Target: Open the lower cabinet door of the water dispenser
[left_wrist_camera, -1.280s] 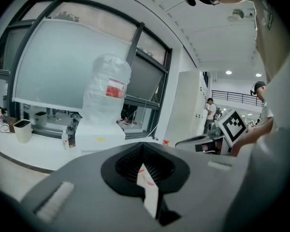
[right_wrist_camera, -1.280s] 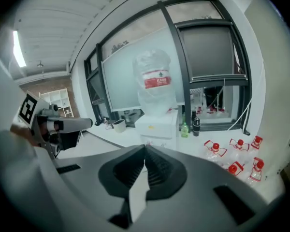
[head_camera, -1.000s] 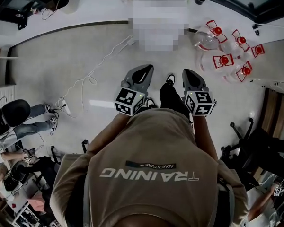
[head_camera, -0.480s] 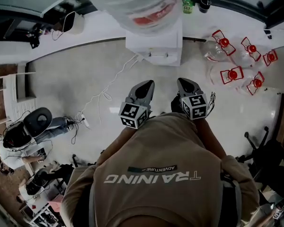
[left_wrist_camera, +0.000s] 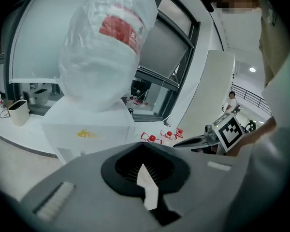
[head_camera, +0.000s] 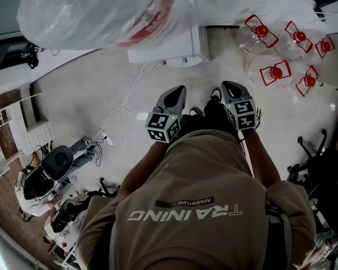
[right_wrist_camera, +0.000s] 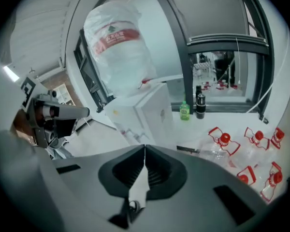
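The white water dispenser (head_camera: 164, 50) stands straight ahead, with a big plastic-wrapped water bottle (head_camera: 96, 10) on top. Its lower cabinet door does not show from above, and my own jaws cover it in both gripper views. My left gripper (head_camera: 177, 90) and right gripper (head_camera: 230, 85) are held side by side a short way in front of it, both pointing at it and touching nothing. In the left gripper view the left gripper (left_wrist_camera: 144, 145) is shut and empty before the dispenser (left_wrist_camera: 87, 129). In the right gripper view the right gripper (right_wrist_camera: 145, 149) is shut and empty too, with the dispenser (right_wrist_camera: 147, 112) beyond it.
Several empty water jugs with red caps (head_camera: 281, 52) lie on the floor to the right of the dispenser. A white power cable (head_camera: 124, 103) trails across the floor on the left. A green bottle (right_wrist_camera: 184, 110) and a dark one (right_wrist_camera: 200, 104) stand on the ledge behind. Seated people (head_camera: 50, 170) are at far left.
Both grippers have come forward and lower toward the dispenser. The dispenser and its bottle now loom much larger at the top of the head view.
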Demonstrator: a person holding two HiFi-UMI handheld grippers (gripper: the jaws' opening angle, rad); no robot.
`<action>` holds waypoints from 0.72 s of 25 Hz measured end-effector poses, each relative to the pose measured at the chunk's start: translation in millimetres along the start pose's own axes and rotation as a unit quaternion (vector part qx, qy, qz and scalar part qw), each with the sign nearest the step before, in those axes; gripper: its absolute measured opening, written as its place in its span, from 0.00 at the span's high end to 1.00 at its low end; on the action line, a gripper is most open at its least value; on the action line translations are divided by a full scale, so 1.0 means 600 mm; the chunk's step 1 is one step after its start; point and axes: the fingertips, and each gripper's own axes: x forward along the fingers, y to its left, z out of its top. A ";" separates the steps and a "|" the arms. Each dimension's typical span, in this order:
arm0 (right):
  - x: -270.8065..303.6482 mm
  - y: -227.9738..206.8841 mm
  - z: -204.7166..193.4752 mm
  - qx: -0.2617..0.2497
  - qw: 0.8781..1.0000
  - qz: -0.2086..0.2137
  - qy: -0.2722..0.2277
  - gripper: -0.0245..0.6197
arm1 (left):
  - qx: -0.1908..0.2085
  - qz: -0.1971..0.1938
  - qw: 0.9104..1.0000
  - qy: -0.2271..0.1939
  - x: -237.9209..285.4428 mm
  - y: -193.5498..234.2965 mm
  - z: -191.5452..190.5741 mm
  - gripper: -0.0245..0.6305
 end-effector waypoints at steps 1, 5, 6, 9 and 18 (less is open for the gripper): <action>-0.001 -0.004 -0.009 0.016 1.000 -0.004 0.002 0.95 | 0.003 -0.002 1.000 0.006 0.002 0.000 -0.007 0.96; -0.004 -0.001 -0.045 0.054 0.998 -0.022 0.010 0.95 | 0.032 -0.020 0.999 0.029 0.018 0.007 -0.046 0.96; 0.001 0.000 -0.051 0.056 0.998 -0.026 0.013 0.95 | 0.041 -0.027 0.998 0.039 0.030 0.012 -0.063 0.96; 0.026 0.003 -0.061 0.055 0.998 -0.033 0.013 0.95 | 0.053 -0.042 0.995 0.077 0.066 0.037 -0.125 0.96; 0.167 -0.033 -0.173 -0.006 0.999 -0.039 0.008 0.95 | 0.061 -0.040 0.988 0.136 0.163 0.096 -0.270 0.96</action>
